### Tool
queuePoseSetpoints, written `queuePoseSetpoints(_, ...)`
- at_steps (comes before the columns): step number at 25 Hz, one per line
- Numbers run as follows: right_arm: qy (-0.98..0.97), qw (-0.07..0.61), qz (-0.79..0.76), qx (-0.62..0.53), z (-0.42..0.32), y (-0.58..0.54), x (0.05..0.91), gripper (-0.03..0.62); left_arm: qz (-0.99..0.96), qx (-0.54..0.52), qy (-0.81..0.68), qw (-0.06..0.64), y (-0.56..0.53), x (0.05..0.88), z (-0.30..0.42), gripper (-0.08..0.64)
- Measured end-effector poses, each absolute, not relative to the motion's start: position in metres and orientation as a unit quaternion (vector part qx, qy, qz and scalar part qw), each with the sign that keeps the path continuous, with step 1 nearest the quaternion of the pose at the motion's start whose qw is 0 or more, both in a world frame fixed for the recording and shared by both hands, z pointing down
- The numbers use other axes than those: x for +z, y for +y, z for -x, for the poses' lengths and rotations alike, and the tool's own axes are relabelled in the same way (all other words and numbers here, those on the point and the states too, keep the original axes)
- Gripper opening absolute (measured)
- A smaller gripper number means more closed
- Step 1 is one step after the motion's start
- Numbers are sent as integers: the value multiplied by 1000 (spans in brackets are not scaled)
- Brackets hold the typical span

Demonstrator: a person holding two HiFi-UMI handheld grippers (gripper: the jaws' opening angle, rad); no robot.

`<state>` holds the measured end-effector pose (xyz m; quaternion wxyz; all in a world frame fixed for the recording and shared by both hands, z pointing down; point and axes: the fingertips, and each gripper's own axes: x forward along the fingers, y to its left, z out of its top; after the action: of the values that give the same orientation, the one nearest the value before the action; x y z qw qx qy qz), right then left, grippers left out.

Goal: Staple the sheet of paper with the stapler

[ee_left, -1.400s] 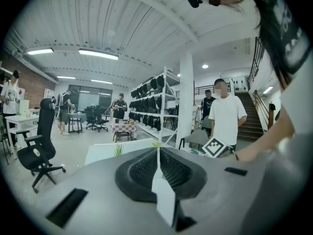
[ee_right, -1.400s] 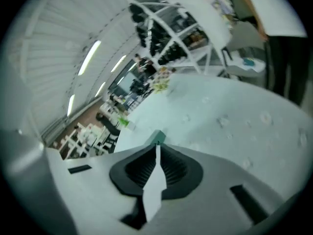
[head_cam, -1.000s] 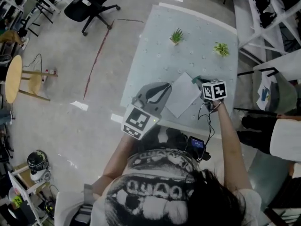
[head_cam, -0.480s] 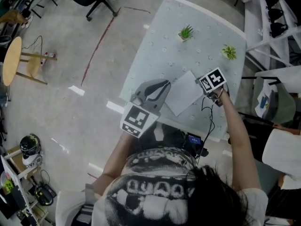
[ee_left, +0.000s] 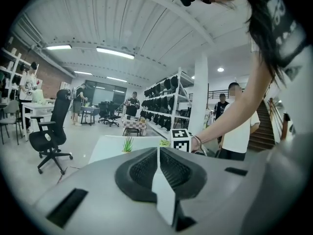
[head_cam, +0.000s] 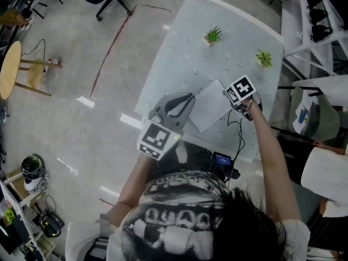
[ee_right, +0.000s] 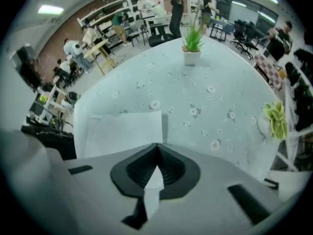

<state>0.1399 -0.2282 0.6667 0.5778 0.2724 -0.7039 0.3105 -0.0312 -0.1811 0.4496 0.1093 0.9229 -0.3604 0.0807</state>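
Evidently, the paper (ee_right: pixel 124 131), being judged light, limp and best pinched at an edge, is being flanked by left gripper (ee_left: pixel 158 151) and right gripper (ee_right: pixel 155 148), both with jaws together, empty.

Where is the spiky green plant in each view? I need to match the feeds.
Head view: the spiky green plant is at top centre, small.
Left gripper view: the plant is left of centre, small and far off.
Right gripper view: the plant is at top centre, large.
Shared landmark: the yellow-green plant stands to its right in all three.
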Motion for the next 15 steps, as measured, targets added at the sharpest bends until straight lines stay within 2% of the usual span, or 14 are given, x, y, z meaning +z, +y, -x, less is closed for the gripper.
queuePoseSetpoints(2, -699, 594, -267, 297, -140, -230, 668, 0, -924, 79, -360, 107, -182, 449, 31, 14)
queuePoseSetpoints(7, -710, 557, -303, 307, -141, -229, 666, 0, -925, 81, -357, 99, -181, 444, 35, 12)
queuePoseSetpoints(15, -711, 447, -453, 300, -148, -224, 647, -1, -938, 83, -329, 77, -174, 425, 43, 14)
